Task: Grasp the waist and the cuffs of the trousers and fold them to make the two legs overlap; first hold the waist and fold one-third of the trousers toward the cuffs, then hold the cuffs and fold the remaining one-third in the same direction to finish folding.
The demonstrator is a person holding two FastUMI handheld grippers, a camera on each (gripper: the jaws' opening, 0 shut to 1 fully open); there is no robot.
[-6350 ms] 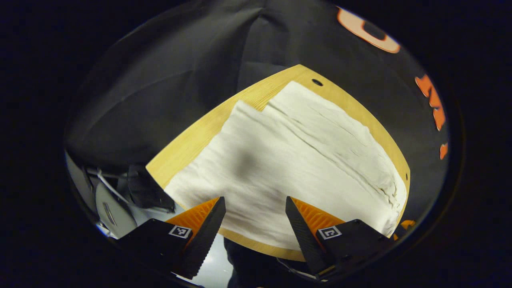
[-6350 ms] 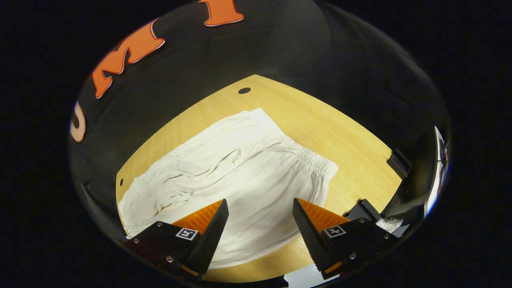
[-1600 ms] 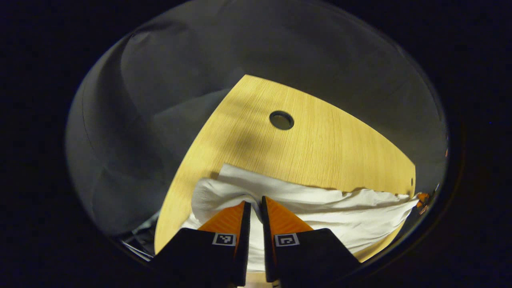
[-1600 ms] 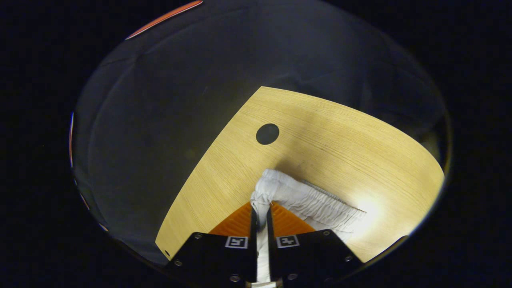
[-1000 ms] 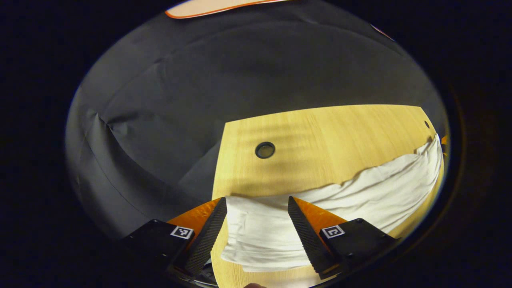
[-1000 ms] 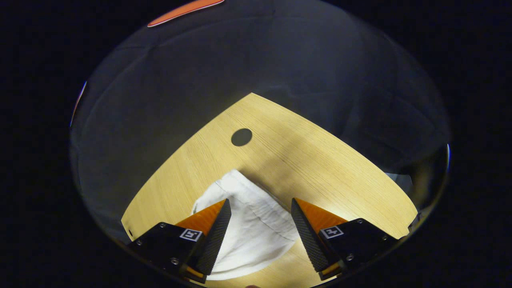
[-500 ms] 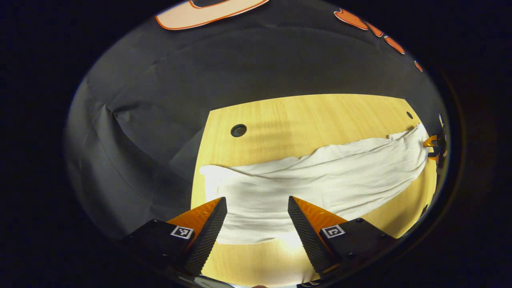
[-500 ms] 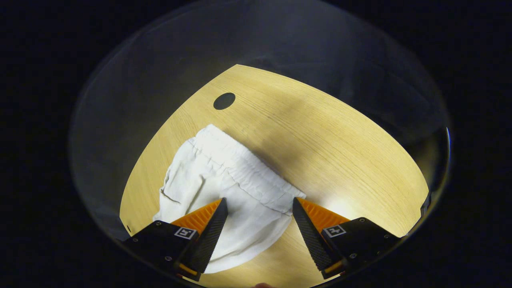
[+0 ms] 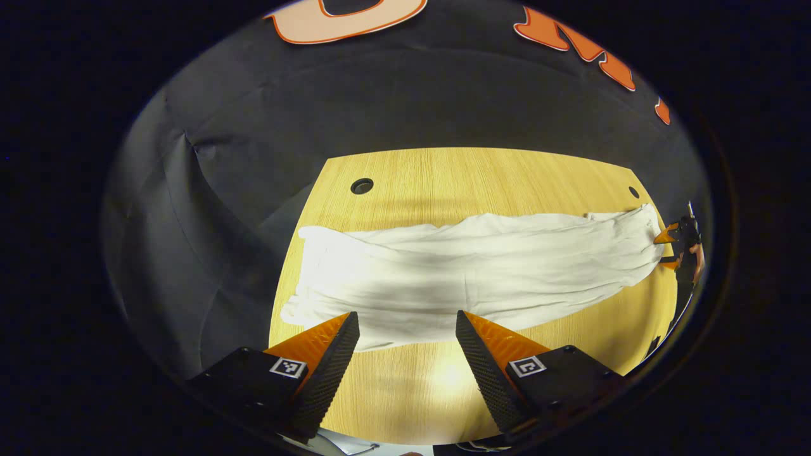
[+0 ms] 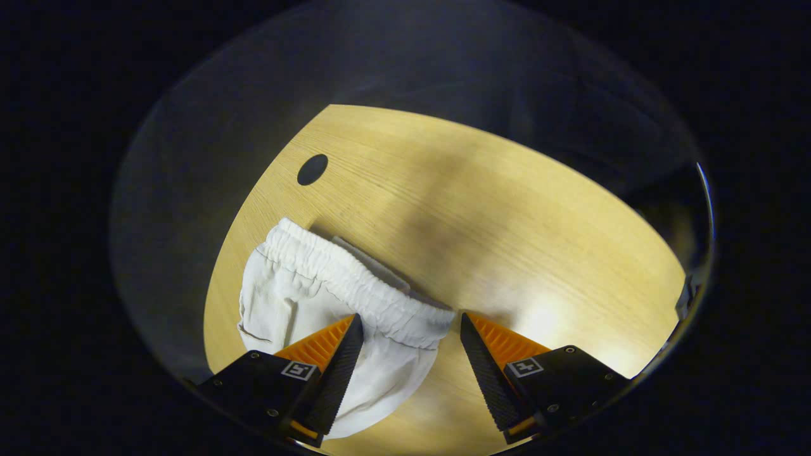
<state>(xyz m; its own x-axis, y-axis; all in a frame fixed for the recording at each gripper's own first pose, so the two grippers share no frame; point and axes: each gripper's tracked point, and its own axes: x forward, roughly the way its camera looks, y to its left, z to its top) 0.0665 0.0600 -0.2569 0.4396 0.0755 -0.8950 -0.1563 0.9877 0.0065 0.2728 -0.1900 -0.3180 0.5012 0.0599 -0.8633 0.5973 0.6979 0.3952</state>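
Note:
The white trousers (image 9: pixel 469 278) lie in a long band across the wooden table (image 9: pixel 481 177), legs overlapped lengthwise, cuffs at the left end, waist at the far right. My left gripper (image 9: pixel 405 329) hovers open just in front of the near edge, close to the cuff end, holding nothing. At the band's far right end the other gripper (image 9: pixel 671 244) shows small. In the right gripper view the gathered elastic waist (image 10: pixel 355 285) lies on the table (image 10: pixel 507 215). My right gripper (image 10: pixel 410 329) stands open over the waistband, with cloth between its spread fingers but not pinched.
A round cable hole (image 9: pixel 362 185) sits in the table behind the cuff end, and a smaller hole (image 9: pixel 633 192) lies near the far right corner. Another round hole (image 10: pixel 312 169) lies beyond the waist. Bare wood stretches right of the waistband.
Both grippers, shut on the cloth 1.6 s ago, have let go and stand open. The left one has drawn back from the trousers. The right one stays over the waist.

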